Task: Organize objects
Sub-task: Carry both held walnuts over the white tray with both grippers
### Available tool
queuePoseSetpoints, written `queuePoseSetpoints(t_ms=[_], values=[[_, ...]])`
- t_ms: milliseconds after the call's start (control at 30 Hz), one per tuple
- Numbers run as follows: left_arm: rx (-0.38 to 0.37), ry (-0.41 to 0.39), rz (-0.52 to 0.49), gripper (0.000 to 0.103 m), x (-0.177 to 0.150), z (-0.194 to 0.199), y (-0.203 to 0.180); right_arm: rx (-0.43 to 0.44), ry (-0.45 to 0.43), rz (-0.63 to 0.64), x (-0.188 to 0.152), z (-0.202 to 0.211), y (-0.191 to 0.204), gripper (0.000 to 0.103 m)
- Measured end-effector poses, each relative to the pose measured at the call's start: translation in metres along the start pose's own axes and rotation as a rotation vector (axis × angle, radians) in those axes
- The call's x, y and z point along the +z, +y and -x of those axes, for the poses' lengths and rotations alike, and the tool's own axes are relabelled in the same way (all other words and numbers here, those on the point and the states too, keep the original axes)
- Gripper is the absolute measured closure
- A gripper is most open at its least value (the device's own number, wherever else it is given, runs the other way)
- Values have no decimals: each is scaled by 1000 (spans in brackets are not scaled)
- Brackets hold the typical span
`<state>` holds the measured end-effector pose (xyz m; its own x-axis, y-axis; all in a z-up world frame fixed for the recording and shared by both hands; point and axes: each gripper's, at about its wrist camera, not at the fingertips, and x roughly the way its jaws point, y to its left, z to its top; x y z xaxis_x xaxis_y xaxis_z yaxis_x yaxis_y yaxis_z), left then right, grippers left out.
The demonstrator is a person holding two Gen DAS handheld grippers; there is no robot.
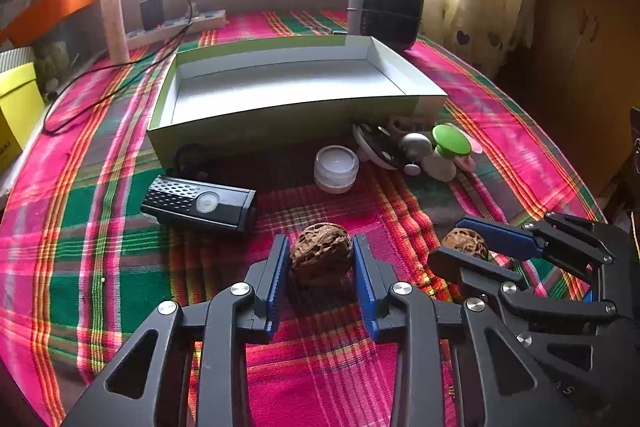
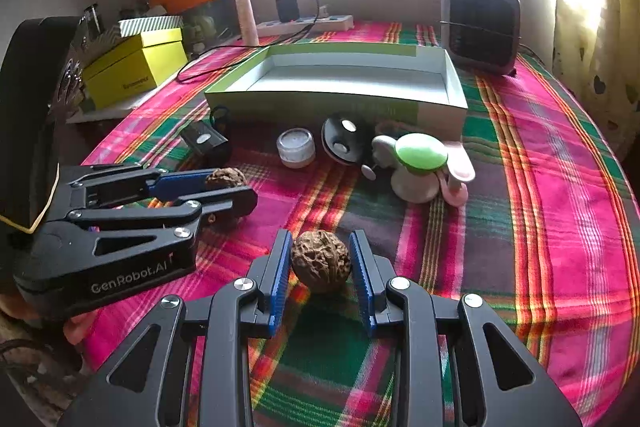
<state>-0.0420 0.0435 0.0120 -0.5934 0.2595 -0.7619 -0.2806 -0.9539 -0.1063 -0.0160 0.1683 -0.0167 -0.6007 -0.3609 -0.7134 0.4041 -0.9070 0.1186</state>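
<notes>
The plaid cloth-covered table [image 1: 100, 187] in pink, green and orange carries all items. Ahead of both claws stands the shallow open cardboard tray with white inside and green outer walls [image 1: 296, 123], unfilled. Between the tray and the claws lie, from left to right, a black rectangular device with a perforated face [image 1: 200, 203], a small clear round jar with a white base [image 1: 336, 167] and a cluster of small toys including a green-capped piece [image 1: 451, 141].

The left gripper [image 1: 321, 259] brackets a brown wrinkled walnut [image 1: 321, 258]; both blue pads [image 1: 364, 279] sit against the shell's sides, pinching it on the cloth.

The right gripper [image 2: 321, 259] likewise clamps a second brown wrinkled walnut [image 2: 321, 261] between its blue pads, low over the cloth.

The two claws lie just beside each other.
</notes>
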Motion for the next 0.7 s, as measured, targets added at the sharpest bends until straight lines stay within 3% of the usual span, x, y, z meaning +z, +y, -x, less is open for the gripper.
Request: queuePoseSetpoints(t_ms=[267, 700], values=[[6, -15, 12, 73, 8, 7, 4, -2, -12, 10, 14, 0, 0, 72], [20, -76, 10, 73, 47, 14, 13, -26, -65, 32, 59, -3, -8, 72]])
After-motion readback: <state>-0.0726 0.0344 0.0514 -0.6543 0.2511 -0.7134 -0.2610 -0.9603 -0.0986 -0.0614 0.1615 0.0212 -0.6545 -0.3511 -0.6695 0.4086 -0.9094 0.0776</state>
